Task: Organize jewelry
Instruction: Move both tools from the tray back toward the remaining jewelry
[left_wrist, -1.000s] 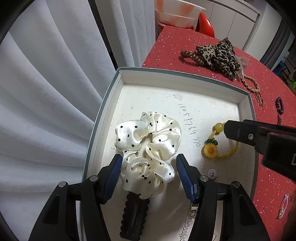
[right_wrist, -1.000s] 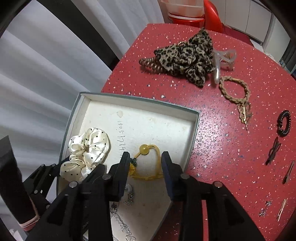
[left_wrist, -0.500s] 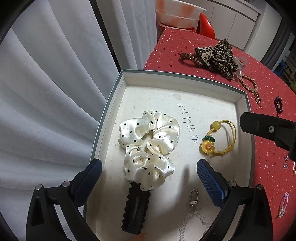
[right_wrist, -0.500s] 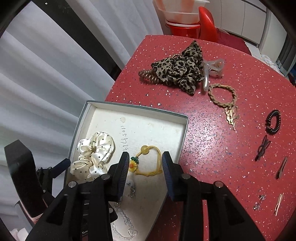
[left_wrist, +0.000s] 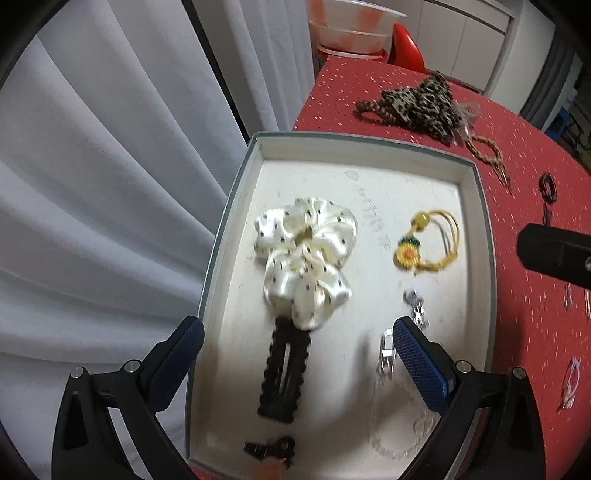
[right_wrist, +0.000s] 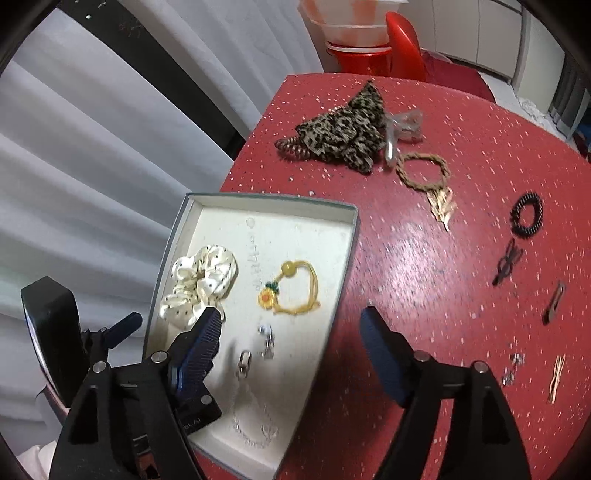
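Observation:
A shallow white box (left_wrist: 236, 206) (right_wrist: 352, 236) sits at the left edge of the red table. In it lie a cream polka-dot scrunchie (left_wrist: 306, 254) (right_wrist: 201, 280), a yellow sunflower hair tie (left_wrist: 424, 247) (right_wrist: 291, 291), a black scalloped clip (left_wrist: 284, 373) and a clear bead chain with a silver clasp (left_wrist: 388, 354) (right_wrist: 245, 363). My left gripper (left_wrist: 297, 354) is open and empty above the box's near end. My right gripper (right_wrist: 291, 343) is open and empty over the box's right wall.
On the table beyond the box lie a leopard scrunchie (right_wrist: 343, 129), a brown coil tie (right_wrist: 290, 146), a clear claw clip (right_wrist: 400, 129), a braided bracelet (right_wrist: 423, 171), a black coil tie (right_wrist: 526, 214) and several small clips (right_wrist: 509, 262). White curtains (left_wrist: 110, 184) hang left.
Both grippers have pulled back and up from the box. The left opened off the cream scrunchie earlier; the right has just opened, leaving the yellow hair tie in the box.

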